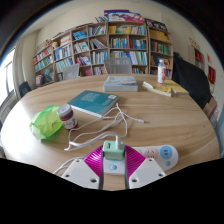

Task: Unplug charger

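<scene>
My hand-held gripper, fingers apart, straddles the charger on the table, its cable trailing beyond.

table: smooth matt wood | charger: glossy plastic | bag: shiny green plastic

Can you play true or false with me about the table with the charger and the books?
1. The charger sits between the gripper's fingers. True.
2. A white cable runs across the round wooden table. True.
3. The green bag lies on top of the teal book. False: it lies beside the book, on the table.
4. The wall behind the table is bare. False: bookshelves full of books stand there.
5. The fingers are squeezed tightly together with nothing between them. False: they are open, with the charger between them.
</scene>
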`<state>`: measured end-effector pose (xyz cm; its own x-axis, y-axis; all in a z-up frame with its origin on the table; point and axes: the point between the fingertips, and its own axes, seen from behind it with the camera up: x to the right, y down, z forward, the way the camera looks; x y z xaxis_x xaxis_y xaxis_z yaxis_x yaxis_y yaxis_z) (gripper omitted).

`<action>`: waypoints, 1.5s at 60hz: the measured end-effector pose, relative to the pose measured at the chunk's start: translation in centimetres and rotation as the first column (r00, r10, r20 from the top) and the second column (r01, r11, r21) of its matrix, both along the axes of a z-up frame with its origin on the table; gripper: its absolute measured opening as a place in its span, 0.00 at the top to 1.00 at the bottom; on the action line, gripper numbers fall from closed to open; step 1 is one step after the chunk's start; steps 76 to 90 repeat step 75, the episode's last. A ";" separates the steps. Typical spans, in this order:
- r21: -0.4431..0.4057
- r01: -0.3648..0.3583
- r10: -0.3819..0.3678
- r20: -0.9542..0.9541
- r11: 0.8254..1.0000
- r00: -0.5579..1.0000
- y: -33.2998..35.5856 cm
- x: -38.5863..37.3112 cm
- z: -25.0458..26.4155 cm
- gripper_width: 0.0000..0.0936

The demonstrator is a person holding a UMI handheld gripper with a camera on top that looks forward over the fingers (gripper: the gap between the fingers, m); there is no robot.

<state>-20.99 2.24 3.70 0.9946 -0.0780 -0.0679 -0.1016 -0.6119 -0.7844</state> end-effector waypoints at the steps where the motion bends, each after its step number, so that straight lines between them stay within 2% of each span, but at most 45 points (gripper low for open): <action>1: 0.017 0.012 -0.012 -0.015 1.000 1.000 0.1 0.1 0.8 0.70; 5: 0.125 0.060 -0.066 0.049 0.990 0.997 1.5 2.2 5.7 0.70; 8: 0.182 0.059 -0.079 0.106 0.982 0.991 2.6 3.2 9.1 0.70; 11: 0.187 0.066 -0.085 0.097 0.980 0.992 3.1 4.1 11.3 0.70; 17: 0.194 0.140 -0.165 0.119 0.971 0.979 1.9 8.5 15.0 0.70; 23: 0.113 0.165 -0.184 0.189 0.980 0.964 -1.3 13.3 14.2 0.70; 27: 0.056 0.218 -0.225 0.215 0.974 0.950 -3.9 16.9 12.0 0.69; 33: -0.136 0.251 -0.218 0.218 0.958 0.951 -7.6 20.2 6.1 0.67; 38: -0.249 0.219 -0.182 0.165 0.943 0.969 -9.2 21.5 1.1 0.66; 42: -0.318 0.217 -0.174 0.158 0.923 0.972 -9.6 22.8 -1.5 0.66; 48: -0.361 0.152 -0.118 0.115 0.920 0.986 -9.7 24.2 -4.2 0.64; 49: -0.350 0.135 -0.105 0.104 0.927 0.989 -9.3 24.3 -4.2 0.64; 55: -0.348 0.058 -0.037 0.067 0.936 0.997 -8.2 24.9 -4.2 0.60; 57: -0.347 0.035 -0.016 0.059 0.937 0.998 -8.1 25.2 -4.4 0.51; 58: -0.342 0.023 -0.004 0.057 0.939 0.998 -7.9 25.4 -4.4 0.42; 59: -0.336 0.008 0.010 0.052 0.942 0.999 -7.8 25.4 -4.3 0.27; 61: -0.322 -0.029 0.042 0.035 0.946 0.998 -7.7 25.5 -4.0 0.06; 64: -0.309 -0.078 0.083 0.002 0.948 0.997 -7.8 25.3 -3.8 0.12; 73: -0.266 -0.151 0.131 -0.091 0.952 0.987 -10.0 25.8 -1.4 0.10; 90: -0.255 -0.157 0.134 -0.104 0.954 0.986 -10.7 26.2 -0.7 0.11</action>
